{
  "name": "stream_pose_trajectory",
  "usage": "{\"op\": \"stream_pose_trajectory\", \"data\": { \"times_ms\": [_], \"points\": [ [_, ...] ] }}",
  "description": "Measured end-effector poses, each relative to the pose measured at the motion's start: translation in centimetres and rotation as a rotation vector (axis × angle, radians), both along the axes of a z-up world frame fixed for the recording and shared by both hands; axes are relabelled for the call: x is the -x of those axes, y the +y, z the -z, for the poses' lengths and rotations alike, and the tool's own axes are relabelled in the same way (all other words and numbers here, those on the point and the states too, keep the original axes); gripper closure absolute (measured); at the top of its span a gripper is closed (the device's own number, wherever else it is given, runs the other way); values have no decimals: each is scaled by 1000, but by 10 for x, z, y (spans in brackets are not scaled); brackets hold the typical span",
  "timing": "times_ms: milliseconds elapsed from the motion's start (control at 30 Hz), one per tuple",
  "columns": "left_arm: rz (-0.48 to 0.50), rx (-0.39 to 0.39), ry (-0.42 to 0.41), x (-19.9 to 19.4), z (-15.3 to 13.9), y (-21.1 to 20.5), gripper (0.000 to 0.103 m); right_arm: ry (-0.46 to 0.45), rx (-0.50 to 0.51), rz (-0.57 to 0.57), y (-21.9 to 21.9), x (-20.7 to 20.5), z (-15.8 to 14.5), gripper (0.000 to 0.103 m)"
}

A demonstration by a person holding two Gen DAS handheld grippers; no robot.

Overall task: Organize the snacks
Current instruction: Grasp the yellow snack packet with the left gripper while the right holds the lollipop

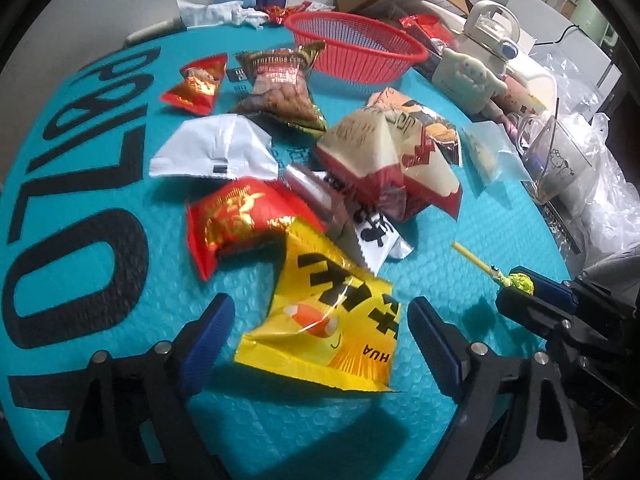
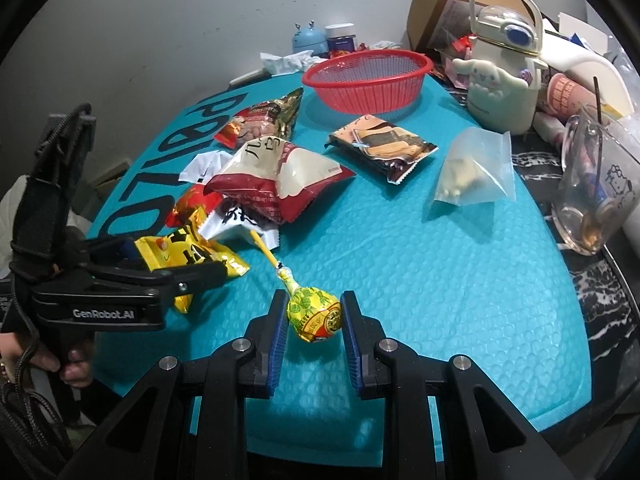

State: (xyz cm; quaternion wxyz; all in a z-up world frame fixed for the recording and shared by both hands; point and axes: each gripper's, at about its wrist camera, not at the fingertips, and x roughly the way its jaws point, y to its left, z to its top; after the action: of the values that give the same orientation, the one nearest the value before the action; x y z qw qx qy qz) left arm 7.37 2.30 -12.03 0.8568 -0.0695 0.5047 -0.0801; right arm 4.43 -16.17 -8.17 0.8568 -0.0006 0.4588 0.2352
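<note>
Fingers of the left gripper straddle, unclamped, a yellow snack packet whose long axis runs toward twelve o'clock, while the right gripper, at three o'clock, pinches a lollipop; the red basket waits at twelve.

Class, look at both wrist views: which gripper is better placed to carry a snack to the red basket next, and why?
Probably the right gripper: it is shut on the lollipop, ready to carry to the red basket. The left gripper only straddles the yellow packet, its pads apart from it.

"GenRobot.AI" on left claw; "HUA" on yellow packet
</note>
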Motion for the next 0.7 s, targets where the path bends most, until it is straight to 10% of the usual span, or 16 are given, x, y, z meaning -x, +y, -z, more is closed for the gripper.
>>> {"op": "stream_pose_trajectory", "data": {
  "times_ms": [133,700],
  "points": [
    [17,-35,-36,6,-2,-3,46,4,-7,1,-1,1,0,77],
    [32,-9,-157,49,-39,-6,46,-30,-53,21,-11,31,-10,77]
  ]
}}
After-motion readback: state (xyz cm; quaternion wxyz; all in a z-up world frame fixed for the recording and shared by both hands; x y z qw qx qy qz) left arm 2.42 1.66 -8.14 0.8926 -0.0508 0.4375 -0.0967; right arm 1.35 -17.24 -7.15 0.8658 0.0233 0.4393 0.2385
